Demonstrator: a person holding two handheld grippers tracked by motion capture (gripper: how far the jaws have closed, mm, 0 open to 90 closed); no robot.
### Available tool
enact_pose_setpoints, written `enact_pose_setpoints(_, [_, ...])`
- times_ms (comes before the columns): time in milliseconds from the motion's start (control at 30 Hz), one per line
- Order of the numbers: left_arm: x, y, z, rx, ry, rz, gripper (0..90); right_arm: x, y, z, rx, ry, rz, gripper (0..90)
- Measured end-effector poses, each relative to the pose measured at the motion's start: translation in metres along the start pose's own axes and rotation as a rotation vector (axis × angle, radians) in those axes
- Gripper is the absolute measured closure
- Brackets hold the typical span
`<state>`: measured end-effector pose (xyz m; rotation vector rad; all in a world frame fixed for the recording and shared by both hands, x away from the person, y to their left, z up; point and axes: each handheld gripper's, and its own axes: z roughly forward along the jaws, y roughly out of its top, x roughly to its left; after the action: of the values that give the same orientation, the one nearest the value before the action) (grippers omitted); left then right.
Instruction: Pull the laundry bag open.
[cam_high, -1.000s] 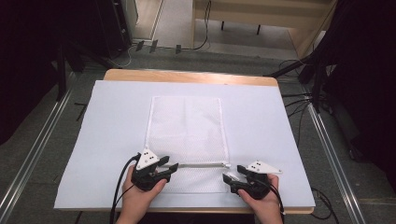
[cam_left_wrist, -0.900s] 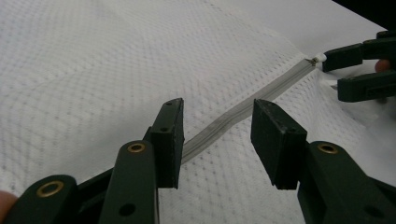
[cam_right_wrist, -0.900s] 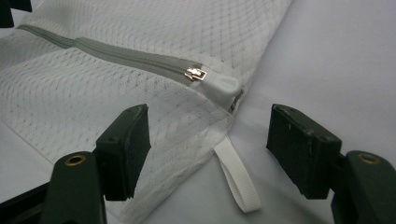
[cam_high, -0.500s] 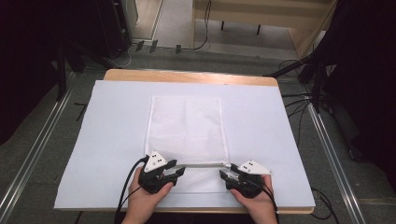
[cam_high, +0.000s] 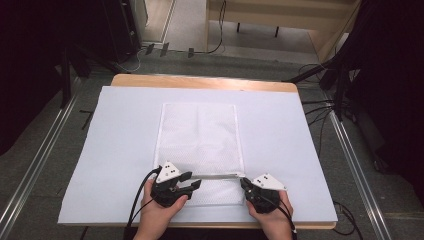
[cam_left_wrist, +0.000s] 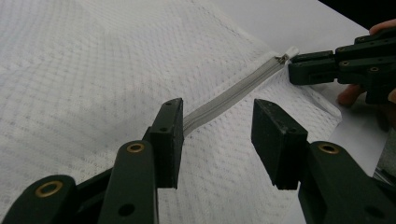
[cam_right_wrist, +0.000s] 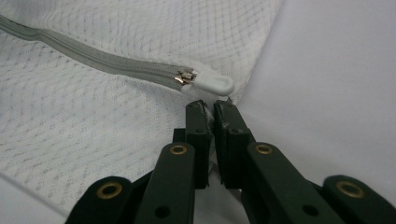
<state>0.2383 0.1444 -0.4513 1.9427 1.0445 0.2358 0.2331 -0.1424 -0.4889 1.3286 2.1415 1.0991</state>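
The white mesh bag (cam_high: 200, 145) lies centre frame. The right tool (cam_right_wrist: 211, 109), jaws pinched on its corner below the zipper pull (cam_right_wrist: 212, 84), could tear mesh if yanked; the left tool (cam_left_wrist: 217, 121), jaws apart, may miss the zipper (cam_left_wrist: 229, 95)

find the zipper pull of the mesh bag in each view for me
High view: the zipper pull lies at the right end of the grey zipper, just left of the right claw.
Left gripper view: upper right, touching the tip of the far claw.
Right gripper view: centre, with its white tab just above this claw's shut jaws.
Shared landmark: the grey zipper across the mesh bag.
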Motion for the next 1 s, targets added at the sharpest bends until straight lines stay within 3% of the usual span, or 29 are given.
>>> enact_pose_setpoints(100, [-0.008,0.005,0.006,0.009,-0.017,0.022,55.0,-0.005,0.0,-0.001,-0.001,0.039,0.028,87.2])
enact_pose_setpoints(267, [-0.016,0.011,0.014,0.034,-0.015,0.042,50.3,-0.004,0.001,0.0,0.007,0.032,-0.007,87.0])
enact_pose_setpoints(433, [-0.024,0.02,0.02,0.041,-0.029,0.059,51.1,-0.004,0.0,0.0,0.01,0.03,0.017,85.5])
enact_pose_setpoints(667, [-0.033,0.035,0.026,0.04,-0.068,0.045,55.2,-0.005,-0.001,0.0,-0.005,0.034,0.017,86.7])
enact_pose_setpoints(1000, [-0.046,0.048,0.051,0.079,-0.079,0.03,78.3,-0.001,0.003,-0.007,-0.06,0.023,-0.016,87.8])
